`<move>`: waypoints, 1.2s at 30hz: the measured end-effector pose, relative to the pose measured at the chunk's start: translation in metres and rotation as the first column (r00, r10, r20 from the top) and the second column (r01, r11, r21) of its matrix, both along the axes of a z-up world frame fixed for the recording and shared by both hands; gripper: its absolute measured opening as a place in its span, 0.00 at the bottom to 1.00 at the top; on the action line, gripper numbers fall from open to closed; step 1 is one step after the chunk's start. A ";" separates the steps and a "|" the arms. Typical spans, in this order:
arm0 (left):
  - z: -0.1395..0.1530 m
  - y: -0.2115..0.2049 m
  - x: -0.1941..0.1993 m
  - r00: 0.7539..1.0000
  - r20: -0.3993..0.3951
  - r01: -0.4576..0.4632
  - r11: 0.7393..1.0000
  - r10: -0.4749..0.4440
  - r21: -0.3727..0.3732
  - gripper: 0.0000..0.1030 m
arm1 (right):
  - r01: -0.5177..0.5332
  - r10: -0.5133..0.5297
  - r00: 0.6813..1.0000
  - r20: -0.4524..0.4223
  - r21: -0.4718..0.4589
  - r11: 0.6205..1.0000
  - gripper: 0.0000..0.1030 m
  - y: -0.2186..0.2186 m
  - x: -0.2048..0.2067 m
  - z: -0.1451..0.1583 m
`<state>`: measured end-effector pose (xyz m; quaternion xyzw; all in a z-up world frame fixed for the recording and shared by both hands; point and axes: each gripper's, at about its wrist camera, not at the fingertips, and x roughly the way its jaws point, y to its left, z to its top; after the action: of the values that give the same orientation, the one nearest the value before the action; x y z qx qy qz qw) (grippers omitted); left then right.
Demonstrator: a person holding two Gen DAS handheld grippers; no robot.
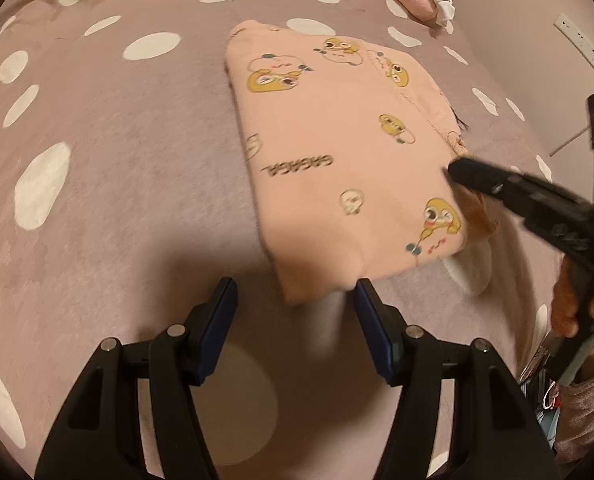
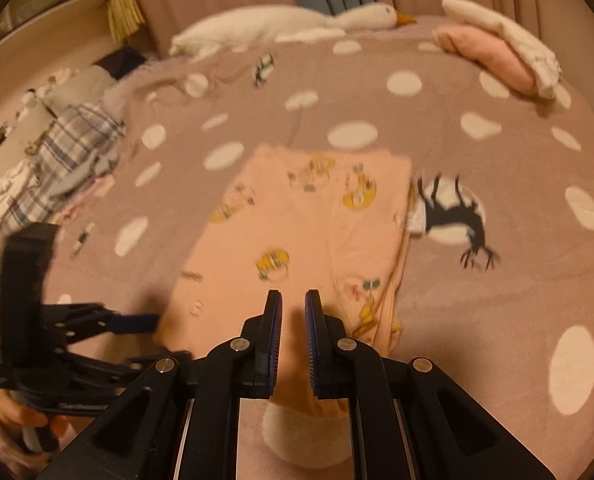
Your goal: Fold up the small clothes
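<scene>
— Under both tongs: a mauve bedspread (image 2: 477, 288) with white dots, spread flat.

— Ahead of the tips: a folded peach garment (image 1: 337, 152), duck prints and "GAGAGA" on top. Lying flat on the bedspread, near corner right at the left tongs (image 1: 295, 300).

— Left tongs: wide apart, nothing between the pads; right pad touching the garment's near edge, or just beside it.

— Right tongs (image 2: 294, 312): narrow gap, tips over the near edge of the garment. Gripping cloth or only hovering? Cannot tell, too blurred.

— Far beyond the tips: a white goose toy (image 2: 297, 20) along the headboard side.

— Far right of the right tongs: a pink and white folded pile (image 2: 501, 52).

— Far left: a plaid heap (image 2: 57, 160) off the bed's edge.
</scene>
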<state>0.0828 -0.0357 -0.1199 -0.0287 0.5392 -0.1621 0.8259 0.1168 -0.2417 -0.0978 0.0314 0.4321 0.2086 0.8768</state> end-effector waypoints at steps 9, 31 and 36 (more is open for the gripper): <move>0.014 0.035 -0.001 0.997 0.004 -0.081 0.996 0.081 -0.037 0.57 | 0.118 -0.104 0.988 -0.110 0.125 0.985 0.10 -0.040 -0.018 -0.025; 0.033 -0.028 0.088 0.991 0.131 0.004 1.000 -0.001 -0.025 0.43 | 0.014 -0.017 1.000 0.024 0.116 0.993 0.10 -0.002 -0.010 0.002; 0.018 -0.032 0.094 0.995 0.101 0.020 1.000 -0.020 0.003 0.44 | 0.020 -0.018 0.999 -0.039 0.052 0.998 0.10 0.004 -0.005 -0.020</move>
<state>0.1769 -0.0681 -0.1023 -0.0142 0.4972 -0.1711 0.8505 0.1119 -0.2377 -0.1179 0.0624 0.4432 0.2106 0.8691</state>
